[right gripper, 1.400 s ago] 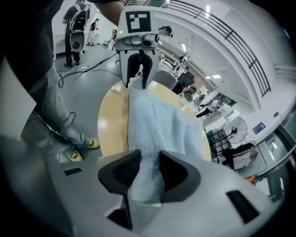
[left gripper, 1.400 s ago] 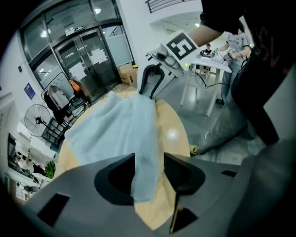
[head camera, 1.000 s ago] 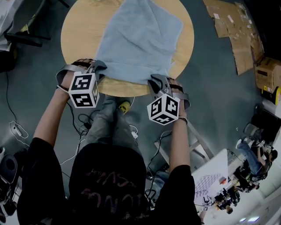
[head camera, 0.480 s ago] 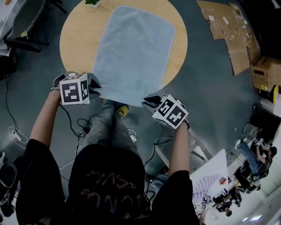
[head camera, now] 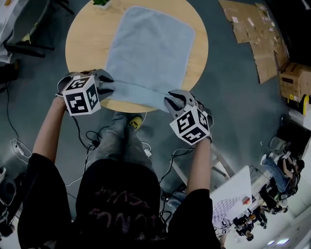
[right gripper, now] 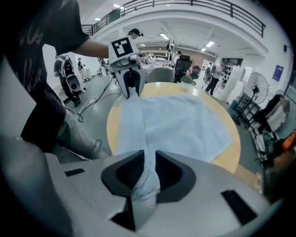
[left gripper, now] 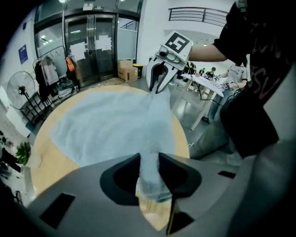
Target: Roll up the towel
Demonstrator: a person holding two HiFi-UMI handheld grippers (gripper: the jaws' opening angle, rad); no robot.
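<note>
A light blue towel (head camera: 150, 48) lies flat on the round wooden table (head camera: 82, 44). Its near edge is turned up into a narrow band stretched between my two grippers. My left gripper (head camera: 108, 86) pinches the band's left end; in the left gripper view the cloth (left gripper: 111, 125) fills the gap between the jaws (left gripper: 149, 163). My right gripper (head camera: 171, 101) pinches the right end, and the towel (right gripper: 180, 120) runs up through its jaws (right gripper: 148, 164). Both pairs of jaws have just been opening a little, with the towel still between them.
A small green plant (head camera: 101, 2) stands at the table's far edge. Flattened cardboard (head camera: 252, 34) and a cardboard box (head camera: 294, 80) lie on the floor to the right. Cables (head camera: 87, 131) trail on the floor by the person's legs. A fan (left gripper: 21, 88) stands beyond the table.
The towel, rumpled a second ago, was pulled flat toward the person. Both grippers have since come up over the table's near edge, turning the towel's near edge over into a band.
</note>
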